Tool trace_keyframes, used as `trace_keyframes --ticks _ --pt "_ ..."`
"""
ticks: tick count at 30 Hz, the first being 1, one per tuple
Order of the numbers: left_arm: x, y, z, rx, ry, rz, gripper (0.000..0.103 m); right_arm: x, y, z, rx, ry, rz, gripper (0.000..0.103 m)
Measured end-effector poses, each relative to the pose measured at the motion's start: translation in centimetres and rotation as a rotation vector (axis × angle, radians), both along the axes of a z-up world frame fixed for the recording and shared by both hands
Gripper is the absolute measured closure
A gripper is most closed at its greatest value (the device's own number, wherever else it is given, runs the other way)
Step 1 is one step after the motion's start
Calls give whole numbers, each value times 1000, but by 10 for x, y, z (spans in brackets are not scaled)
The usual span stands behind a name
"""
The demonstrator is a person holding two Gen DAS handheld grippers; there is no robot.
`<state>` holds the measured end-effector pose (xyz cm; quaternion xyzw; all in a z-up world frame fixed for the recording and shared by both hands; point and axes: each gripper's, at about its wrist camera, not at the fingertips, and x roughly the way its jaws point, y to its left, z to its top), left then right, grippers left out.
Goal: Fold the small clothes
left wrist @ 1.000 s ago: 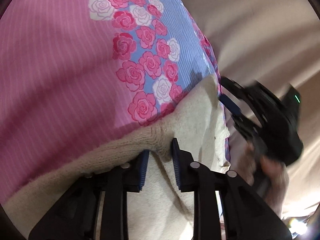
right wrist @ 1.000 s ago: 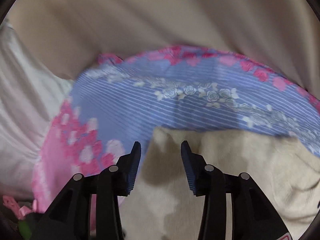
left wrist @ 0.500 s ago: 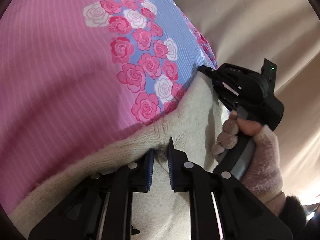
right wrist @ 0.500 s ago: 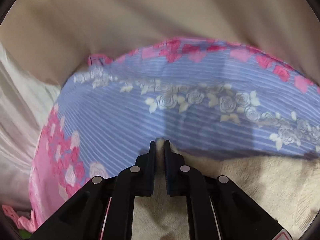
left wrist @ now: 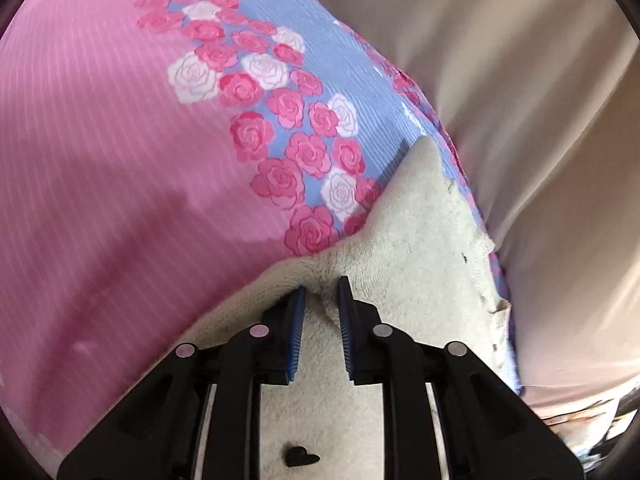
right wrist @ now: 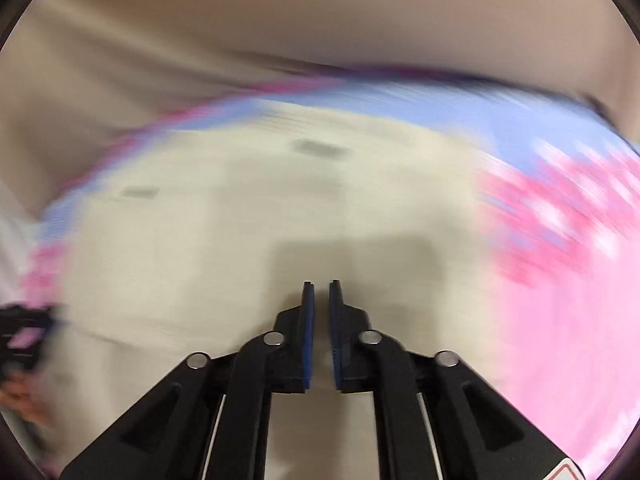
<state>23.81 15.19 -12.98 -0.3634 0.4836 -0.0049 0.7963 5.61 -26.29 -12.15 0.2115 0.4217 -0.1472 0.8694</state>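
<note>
We are working on the fold of a cream knitted garment [left wrist: 404, 248] that is lying on a pink and blue rose-print sheet [left wrist: 120, 128], near the edge where the sheet meets a beige cover [left wrist: 500, 60]. The left gripper [left wrist: 321, 294] is pinching a raised ridge of the garment's upper hem between its blue pads, the fingers standing only a little apart with the knit bunched between them. The right gripper [right wrist: 321, 292] is nearly closed, just a thin slit showing between its pads; the right wrist view is badly smeared, so we cannot tell whether any cloth is caught in that slit, though the cream knit [right wrist: 260, 208] is filling the field beyond its tips. We are judging that one edge is being carried across the body of the garment, with the left side acting as anchor. The next move is calling for both held points to travel together and level, so the hem lands square on the lower layer, and for the grip to be released only once the knit is lying flat, since the soft fabric is likely to sag or creep.
</note>
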Motion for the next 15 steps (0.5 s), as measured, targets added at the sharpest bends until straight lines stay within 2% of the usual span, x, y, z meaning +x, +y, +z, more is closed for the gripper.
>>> trace_keyframes --ticks 2,3,6,7,8,9,10,11,14,15 --pt "2 -3 1 20 2 21 86 -14 -23 -5 157 -66 -35 103" --pt "1 -5 2 28 9 32 86 -17 -26 1 177 -63 -61 103" --pt "-6 -10 17 65 10 12 86 -38 -21 29 115 -92 -86 100" --pt "-2 -11 20 107 5 13 86 -46 -22 29 103 -75 -76 100" --pt "-9 -9 26 166 0 13 84 -50 -21 21 85 -22 -58 100" --pt "-15 -7 24 230 19 6 78 -51 -25 5 77 82 -23 102" --pt "-18 -4 20 251 40 -9 78 -60 -29 4 87 96 -11 103" --pt "-24 0 18 258 47 -30 78 -78 -31 14 95 68 -21 103" --pt "-62 14 36 300 31 -89 74 -133 -19 50 77 7 -27 78" --pt "-74 17 40 299 25 -104 68 -152 -12 55 78 7 -17 63"
